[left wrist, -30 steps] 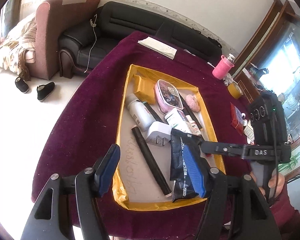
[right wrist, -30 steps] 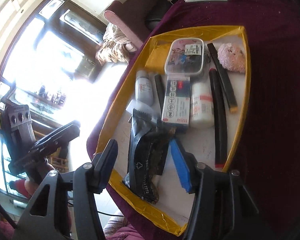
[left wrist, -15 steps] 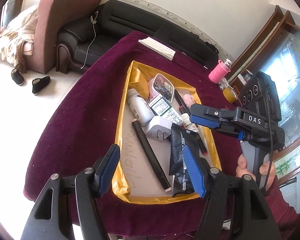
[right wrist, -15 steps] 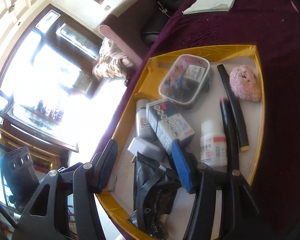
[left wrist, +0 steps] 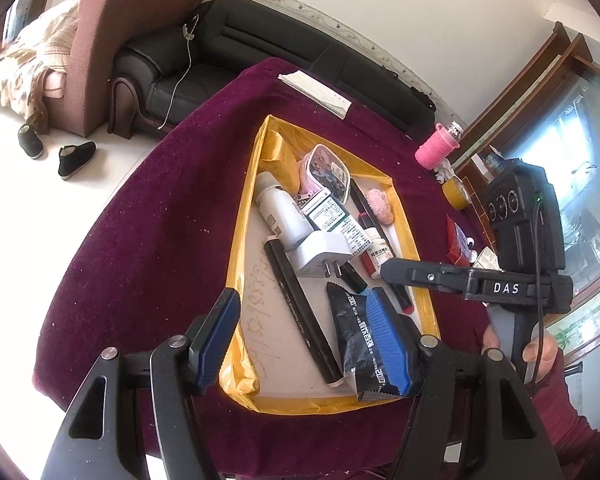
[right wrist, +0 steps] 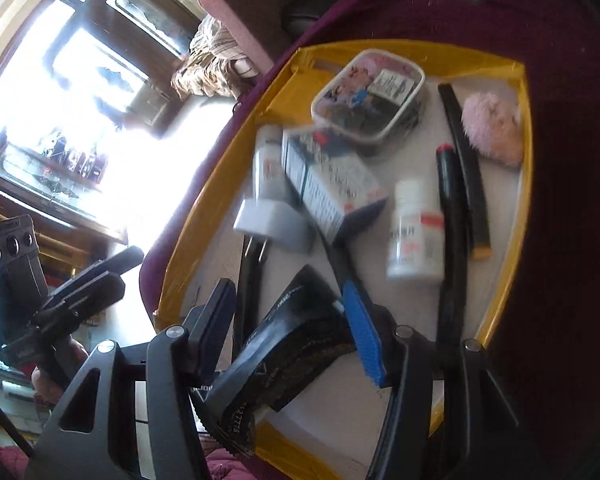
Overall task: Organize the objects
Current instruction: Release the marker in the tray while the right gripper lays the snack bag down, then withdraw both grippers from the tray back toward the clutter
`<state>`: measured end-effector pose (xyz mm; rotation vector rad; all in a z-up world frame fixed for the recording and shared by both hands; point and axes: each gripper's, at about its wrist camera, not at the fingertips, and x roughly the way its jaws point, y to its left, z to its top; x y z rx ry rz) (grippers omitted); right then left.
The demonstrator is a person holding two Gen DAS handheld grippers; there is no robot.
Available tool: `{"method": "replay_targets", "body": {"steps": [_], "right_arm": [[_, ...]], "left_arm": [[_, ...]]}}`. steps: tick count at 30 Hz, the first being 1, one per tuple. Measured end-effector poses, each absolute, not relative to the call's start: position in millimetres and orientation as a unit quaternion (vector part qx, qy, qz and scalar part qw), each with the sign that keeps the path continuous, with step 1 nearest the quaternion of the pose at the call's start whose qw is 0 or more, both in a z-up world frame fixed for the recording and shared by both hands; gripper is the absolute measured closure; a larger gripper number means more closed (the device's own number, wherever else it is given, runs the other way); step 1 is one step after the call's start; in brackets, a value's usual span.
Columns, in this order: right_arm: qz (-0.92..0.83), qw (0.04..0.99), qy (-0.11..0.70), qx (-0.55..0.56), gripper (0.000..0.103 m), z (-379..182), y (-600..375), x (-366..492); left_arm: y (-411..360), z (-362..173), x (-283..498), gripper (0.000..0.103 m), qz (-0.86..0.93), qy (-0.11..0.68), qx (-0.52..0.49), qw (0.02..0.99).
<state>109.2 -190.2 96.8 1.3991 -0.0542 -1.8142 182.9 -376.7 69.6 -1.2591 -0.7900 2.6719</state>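
Observation:
A yellow-edged tray (left wrist: 242, 240) on the maroon table holds a black foil packet (left wrist: 352, 340), a long black marker (left wrist: 300, 312), a white charger plug (left wrist: 324, 254), a medicine box (left wrist: 336, 220), a white pill bottle (right wrist: 414, 232), a white tube (left wrist: 278, 210), a pink lidded box (left wrist: 324, 172) and a pink fluffy ball (left wrist: 380, 204). My left gripper (left wrist: 300, 340) is open and empty above the tray's near end. My right gripper (right wrist: 288, 332) is open, its jaws either side of the black packet (right wrist: 284, 352) without closing on it; it also shows in the left wrist view (left wrist: 388, 270).
A folded paper (left wrist: 316, 90) lies at the table's far end. A pink-sleeved bottle (left wrist: 438, 148), a yellow tape roll (left wrist: 456, 196) and a red packet (left wrist: 458, 240) sit right of the tray. A black sofa and a pink armchair stand beyond.
My right gripper has dropped lower and nearer over the tray's near end, down around the black packet. My left gripper has stayed open above the tray, drawing back slightly.

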Motion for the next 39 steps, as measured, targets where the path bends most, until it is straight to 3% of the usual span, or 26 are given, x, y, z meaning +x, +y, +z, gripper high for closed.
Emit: {"method": "replay_targets", "body": {"steps": [5,13,17,22,25,32,39], "right_arm": [[-0.699,0.427,-0.006,0.574,0.047,92,-220,118],[-0.587,0.52,-0.117,0.609,0.046,92,-201,140],[-0.604,0.486,-0.063,0.628,0.047,60,-205,150],[-0.632,0.483,-0.086,0.601,0.047,60,-209,140],[-0.663,0.479,-0.092,0.568,0.047,85,-185,141],[-0.788,0.329,-0.109,0.509,0.047,114,-44,118],[-0.875,0.066,-0.158,0.452,0.047,134,128,63]], "left_arm": [[-379,73,191,0.044,0.88,-0.249,-0.402,0.036],[-399,70,202,0.044,0.884,-0.271,-0.379,0.028],[-400,68,199,0.044,0.878,-0.292,-0.378,0.029],[-375,85,195,0.043,0.884,-0.274,-0.376,0.043],[-354,97,189,0.031,0.891,-0.252,-0.373,0.051],[-275,106,154,0.03,0.887,-0.183,-0.408,0.112],[-190,105,140,0.03,0.879,-0.105,-0.44,0.153]]}}
